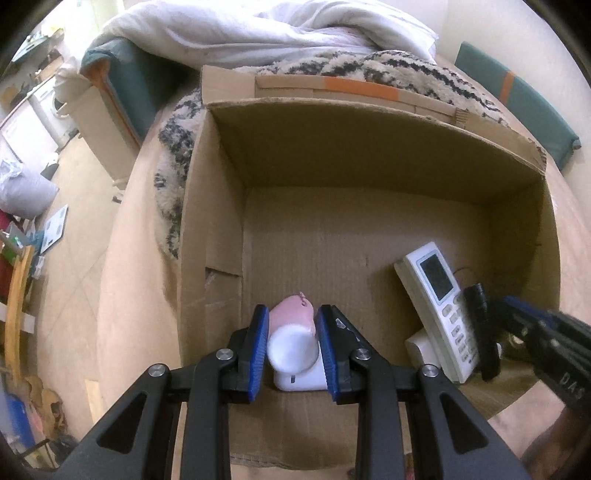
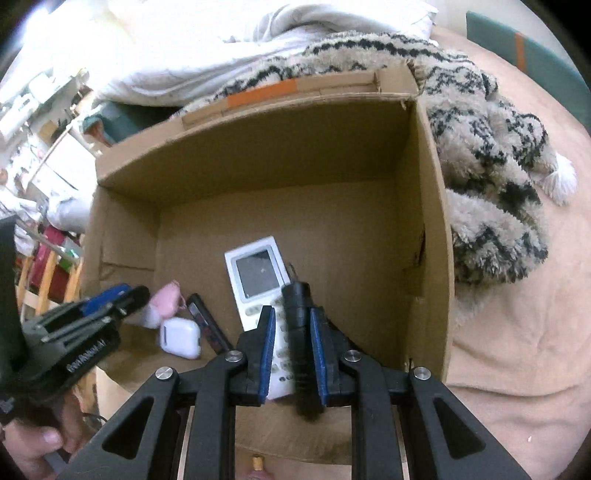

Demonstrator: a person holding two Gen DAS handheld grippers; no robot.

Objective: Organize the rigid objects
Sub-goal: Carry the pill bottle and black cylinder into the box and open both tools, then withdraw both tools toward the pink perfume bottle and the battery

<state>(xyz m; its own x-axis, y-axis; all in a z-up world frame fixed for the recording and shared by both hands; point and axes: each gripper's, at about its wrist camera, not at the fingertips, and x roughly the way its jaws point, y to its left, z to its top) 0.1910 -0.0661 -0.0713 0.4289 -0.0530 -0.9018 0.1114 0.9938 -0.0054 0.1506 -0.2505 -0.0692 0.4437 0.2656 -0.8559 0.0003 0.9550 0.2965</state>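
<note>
Blue-padded fingers of the left gripper (image 1: pixel 290 350) sit closest, clamped narrowly on a small white and pink bottle-like thing (image 1: pixel 293 343), its white end toward the camera and its pink end pointing away. It is held low inside the cardboard box (image 1: pixel 332 147), by the near left part of the box floor, and a white case (image 1: pixel 299 380) lies on the floor directly under it. I cannot tell whether the two touch.

Over on the right, the right gripper (image 2: pixel 293 354) is closed tight on a black stick-shaped object (image 2: pixel 299 332), which runs lengthwise between the pads and juts out past the tips. It hangs just above the white remote control (image 2: pixel 258 280), which lies on the box floor near the right wall, its screen end toward the far wall. Beside the remote, toward the box's middle, lies a slim dark device (image 2: pixel 207 325), and next to that the white case again.

Outside the box, a fuzzy patterned blanket (image 2: pixel 491 177) is bunched against the far and right walls, with white bedding (image 1: pixel 258 33) heaped beyond it.
</note>
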